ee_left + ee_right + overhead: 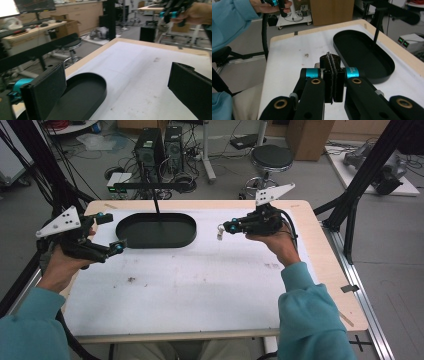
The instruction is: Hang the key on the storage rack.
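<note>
Currently, a small pale object is being pinched at the tips of the right gripper, whose jaws are being pressed together in the right gripper view; what the object is cannot be told. The left gripper is being held with its jaws spread wide and nothing between them. The black oval tray is lying on the table between the two grippers, its long axis running left to right; its left end is sitting just beside the left gripper, while the right gripper is being held a little beyond its right end. Writing on the right gripper's teal sleeve is too blurred for reading.
</note>
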`<state>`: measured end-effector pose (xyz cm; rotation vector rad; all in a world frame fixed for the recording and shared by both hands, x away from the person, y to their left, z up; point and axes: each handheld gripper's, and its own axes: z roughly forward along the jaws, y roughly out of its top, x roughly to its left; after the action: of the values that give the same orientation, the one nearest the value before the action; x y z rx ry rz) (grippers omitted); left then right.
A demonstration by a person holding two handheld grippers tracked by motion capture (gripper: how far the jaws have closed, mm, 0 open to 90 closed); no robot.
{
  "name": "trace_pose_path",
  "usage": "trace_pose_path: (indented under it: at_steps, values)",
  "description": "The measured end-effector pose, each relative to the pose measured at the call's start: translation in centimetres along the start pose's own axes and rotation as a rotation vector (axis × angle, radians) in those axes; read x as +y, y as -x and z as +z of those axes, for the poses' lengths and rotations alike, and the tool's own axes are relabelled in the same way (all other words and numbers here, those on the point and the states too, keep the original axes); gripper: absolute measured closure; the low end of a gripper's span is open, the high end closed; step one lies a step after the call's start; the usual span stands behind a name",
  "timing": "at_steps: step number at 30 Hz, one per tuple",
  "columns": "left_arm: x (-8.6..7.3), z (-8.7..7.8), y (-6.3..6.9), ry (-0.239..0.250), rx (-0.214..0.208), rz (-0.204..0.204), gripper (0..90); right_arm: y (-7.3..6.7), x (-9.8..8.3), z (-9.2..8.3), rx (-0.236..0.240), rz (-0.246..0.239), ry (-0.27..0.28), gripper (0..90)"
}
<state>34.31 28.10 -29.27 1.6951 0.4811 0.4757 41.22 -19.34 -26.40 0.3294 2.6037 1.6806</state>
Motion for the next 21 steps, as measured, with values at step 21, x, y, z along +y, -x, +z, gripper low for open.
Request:
trace_pose_path:
  at_steps: [21]
  values:
    - [4.4,8.7,2.2,-0.105,-0.229,0.066,2.5,0.2,2.4,2.5,0.097,-0.074,0.048,90.0]
